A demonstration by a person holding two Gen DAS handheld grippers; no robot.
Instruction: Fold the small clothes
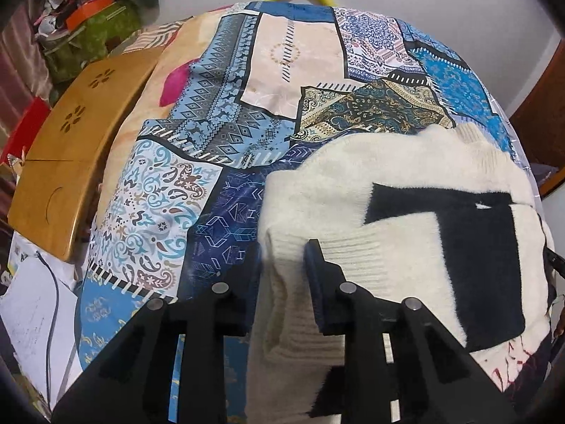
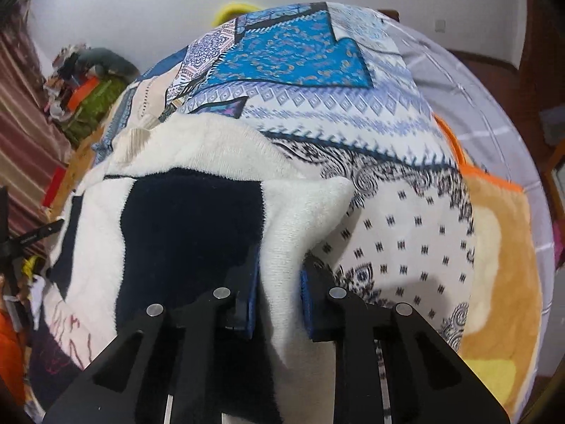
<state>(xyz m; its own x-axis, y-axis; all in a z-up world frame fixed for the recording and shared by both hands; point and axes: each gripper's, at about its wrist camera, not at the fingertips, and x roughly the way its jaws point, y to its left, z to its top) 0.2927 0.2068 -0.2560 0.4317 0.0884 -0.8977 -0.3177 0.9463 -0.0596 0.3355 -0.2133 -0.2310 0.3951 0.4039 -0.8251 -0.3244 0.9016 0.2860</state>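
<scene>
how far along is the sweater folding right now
Early to midway, as far as the views show. Done: the cream and black sweater lies on the patchwork bedspread. In hand: the left gripper pinches its ribbed edge and the right gripper pinches a fluffy cream edge, both lifted. Left: carrying those edges over and flattening; no finished fold shows yet.

You've got a fuzzy knit sweater (image 1: 406, 212), ribbed at the hem, on a smooth printed-cloth bedsheet (image 1: 197, 148); glossy wooden folding table (image 1: 70, 148) beside it; both grippers look matt black plastic
</scene>
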